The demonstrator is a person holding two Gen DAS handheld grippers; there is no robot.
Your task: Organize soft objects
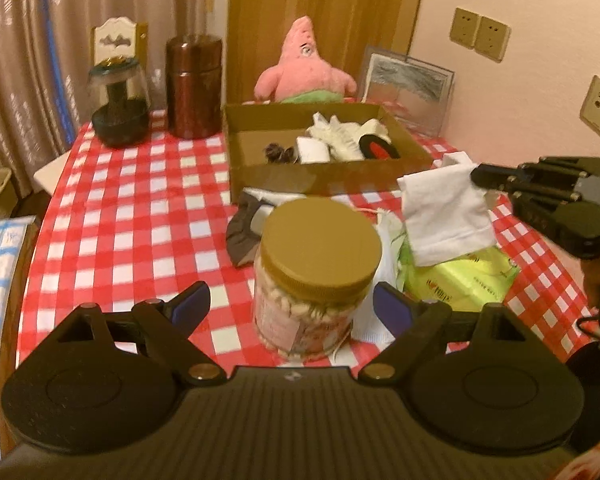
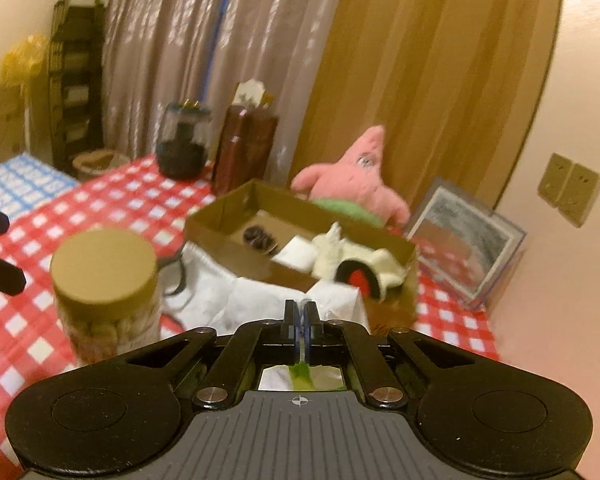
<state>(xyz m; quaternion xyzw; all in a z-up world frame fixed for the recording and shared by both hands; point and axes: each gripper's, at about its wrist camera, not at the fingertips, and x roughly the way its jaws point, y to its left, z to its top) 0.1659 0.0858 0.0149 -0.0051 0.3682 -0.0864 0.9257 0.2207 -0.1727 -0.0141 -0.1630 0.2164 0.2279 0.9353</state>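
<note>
Left view only: right gripper (image 1: 476,174) pinching white cloth (image 1: 446,216) aloft, near cardboard box (image 1: 324,172). Left gripper (image 1: 290,304) wide, jar (image 1: 316,276) between, untouched. Right view: jaws clamped, cloth mostly hidden, blurred.

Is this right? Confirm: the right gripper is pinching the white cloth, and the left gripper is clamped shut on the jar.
Not quite. The left wrist view shows the left gripper open, its fingers apart from the jar. The right gripper is indeed pinching the white cloth.

Tan-lidded snack jar (image 1: 318,276) on checked tablecloth (image 1: 140,208), brown canister (image 1: 194,86), glass dome jar (image 1: 118,104), framed picture (image 1: 406,88), wall sockets (image 1: 480,34)
</note>
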